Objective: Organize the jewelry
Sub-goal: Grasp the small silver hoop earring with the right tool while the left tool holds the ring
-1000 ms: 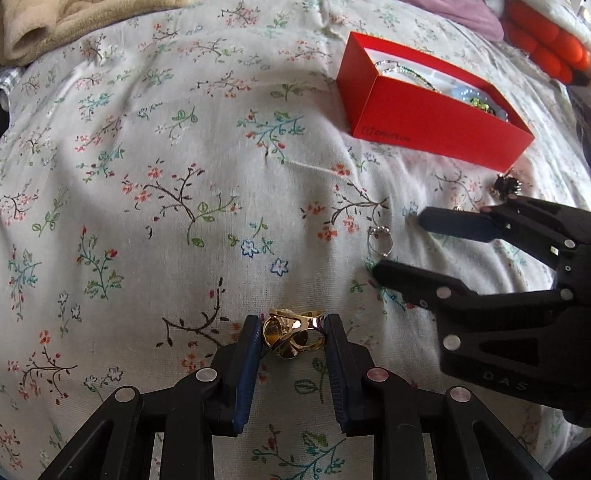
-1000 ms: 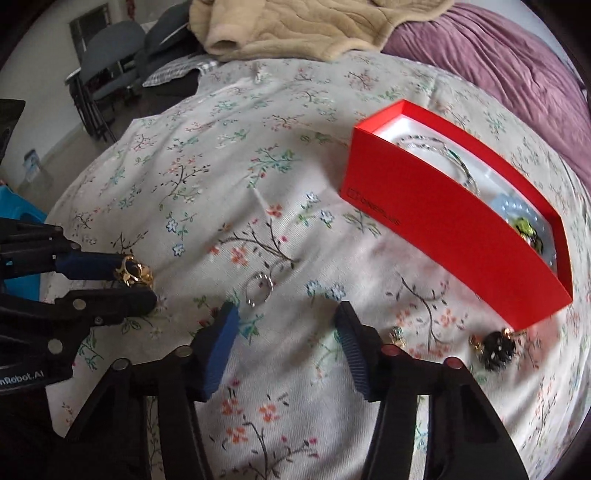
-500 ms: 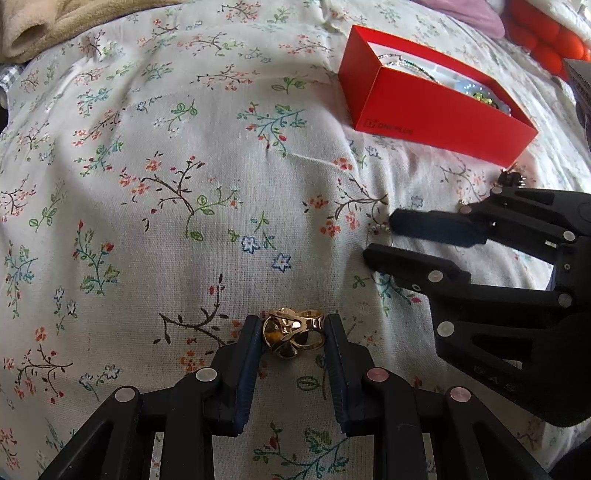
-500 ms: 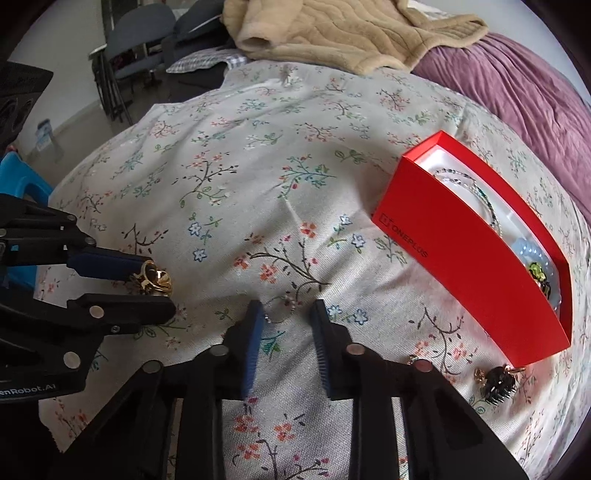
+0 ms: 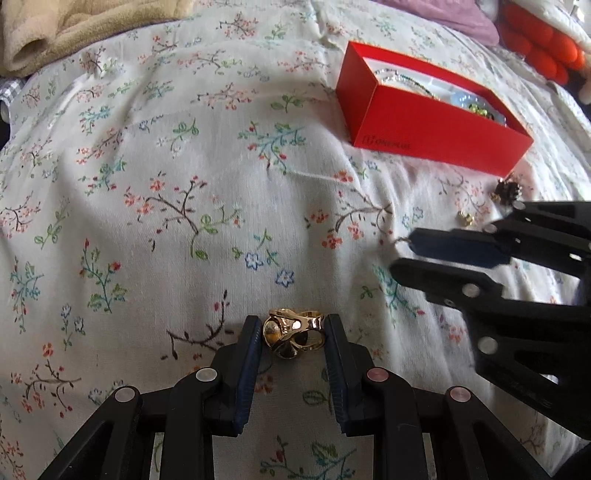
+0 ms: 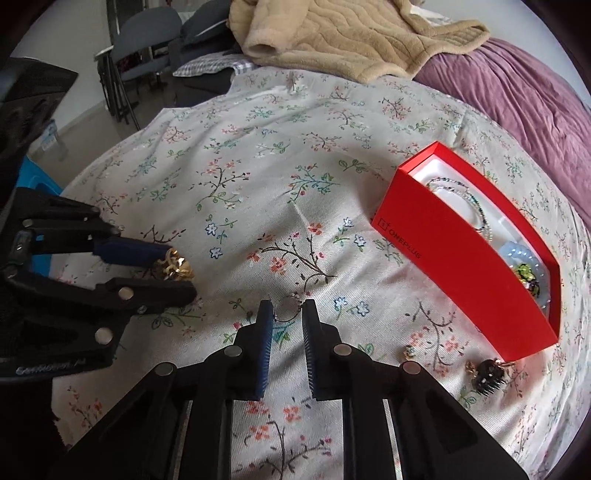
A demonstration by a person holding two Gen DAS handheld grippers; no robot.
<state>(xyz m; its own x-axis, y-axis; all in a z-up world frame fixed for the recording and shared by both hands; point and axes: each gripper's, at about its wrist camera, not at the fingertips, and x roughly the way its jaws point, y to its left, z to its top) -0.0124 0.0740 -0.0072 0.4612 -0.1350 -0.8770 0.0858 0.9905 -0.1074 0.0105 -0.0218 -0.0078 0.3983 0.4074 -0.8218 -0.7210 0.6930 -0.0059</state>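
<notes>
Floral bedding covers the bed where we work, with a beige blanket heaped at its far end. Our left gripper is clamped on a chunky gold ring, pads pressing it from both sides just above the cloth. Our right gripper has its jaws drawn in around a thin silver ring at their tips; whether the pads truly pinch it we cannot tell from the fisheye view. A red box lies open to the right, well apart from both rings, with a beaded chain and a pale blue bracelet inside. Beside its near corner, on the bedding, sit a dark spiky ornament and a small gold earring.
</notes>
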